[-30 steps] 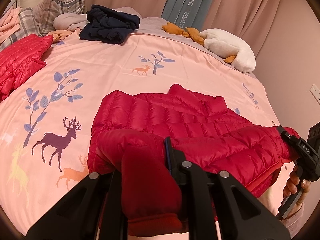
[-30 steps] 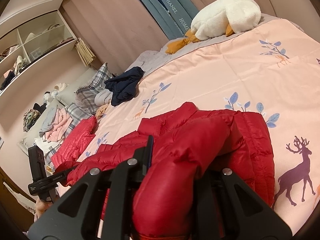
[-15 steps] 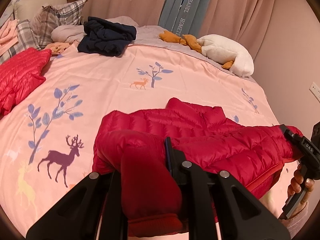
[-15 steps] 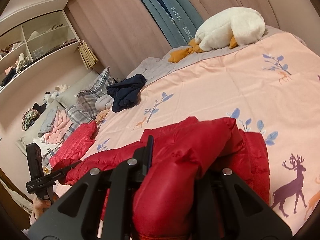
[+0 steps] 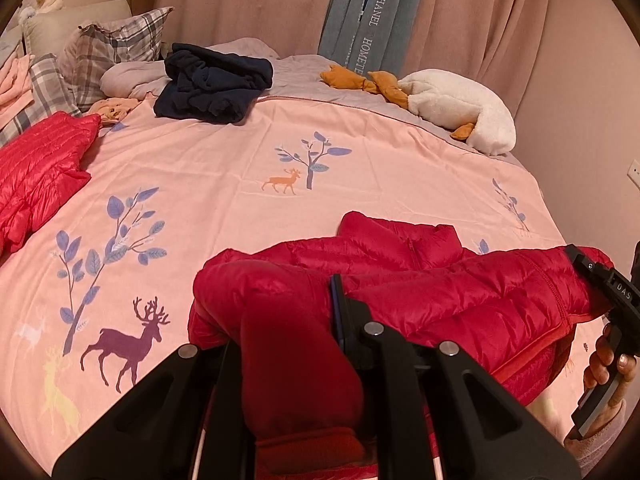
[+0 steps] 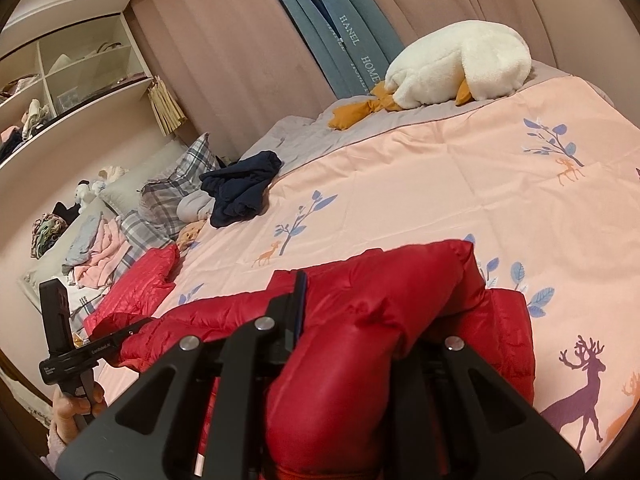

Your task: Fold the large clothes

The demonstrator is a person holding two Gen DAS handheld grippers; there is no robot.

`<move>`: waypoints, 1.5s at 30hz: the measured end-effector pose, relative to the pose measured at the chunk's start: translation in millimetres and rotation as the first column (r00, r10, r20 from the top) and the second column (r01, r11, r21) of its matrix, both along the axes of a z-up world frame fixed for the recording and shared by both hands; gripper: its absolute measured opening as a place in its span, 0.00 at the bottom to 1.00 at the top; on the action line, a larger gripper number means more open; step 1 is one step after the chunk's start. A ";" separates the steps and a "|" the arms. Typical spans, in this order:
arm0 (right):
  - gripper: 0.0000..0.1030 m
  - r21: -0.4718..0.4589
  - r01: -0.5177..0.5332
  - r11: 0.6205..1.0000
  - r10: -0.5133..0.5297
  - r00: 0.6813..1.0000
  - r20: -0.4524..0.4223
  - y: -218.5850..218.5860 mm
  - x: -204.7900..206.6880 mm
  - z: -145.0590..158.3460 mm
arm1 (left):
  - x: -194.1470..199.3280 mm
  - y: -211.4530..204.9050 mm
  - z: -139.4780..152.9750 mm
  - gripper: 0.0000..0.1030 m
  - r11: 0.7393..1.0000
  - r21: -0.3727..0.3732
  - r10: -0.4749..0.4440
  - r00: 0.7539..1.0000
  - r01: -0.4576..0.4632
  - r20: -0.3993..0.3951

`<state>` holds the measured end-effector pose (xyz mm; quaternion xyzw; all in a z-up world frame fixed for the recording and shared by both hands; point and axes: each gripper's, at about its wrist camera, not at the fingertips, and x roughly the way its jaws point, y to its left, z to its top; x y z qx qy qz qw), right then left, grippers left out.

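A red jacket (image 5: 420,280) is spread across the lower centre of the left wrist view, on the near part of a pink bed (image 5: 224,168), and part of it is lifted off the cover. The left tongs (image 5: 288,344) are closed on a bunched fold of the jacket at the bottom of that frame; the fabric bulges thickly between the pads. The right tongs (image 6: 360,344) are likewise clamped on a puffed fold at the lower centre of the right wrist view, and they are also seen at the right edge of the left view (image 5: 592,272), biting the far end of the hem or sleeve. The jacket is judged light, soft and springy, with a slick shell that may slide out of a shallow pinch, so a deep hold on a seam, cuff or hem is advised over loose quilting. A second red jacket (image 5: 36,172) lies at the left edge, a navy garment (image 5: 212,84) at the upper centre, and a plush goose (image 5: 460,112) at the upper right.
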<state>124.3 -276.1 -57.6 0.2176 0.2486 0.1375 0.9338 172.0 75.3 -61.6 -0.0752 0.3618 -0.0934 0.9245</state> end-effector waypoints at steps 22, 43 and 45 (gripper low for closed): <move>0.14 -0.009 0.014 1.000 -0.014 0.999 -0.053 -2.3 29.9 -16.5 | 27.8 -10.7 -10.4 0.14 0.999 0.029 0.018 0.999 -0.018 -0.029; 0.14 -0.015 0.021 1.000 -0.023 0.994 -0.104 -2.0 55.5 -32.5 | 48.7 -13.7 -25.2 0.14 0.998 0.044 0.035 0.997 -0.032 -0.062; 0.14 -0.012 0.021 1.000 -0.023 0.994 -0.111 -3.1 58.1 -35.0 | 50.2 -14.7 -26.5 0.15 0.998 0.047 0.036 0.997 -0.033 -0.064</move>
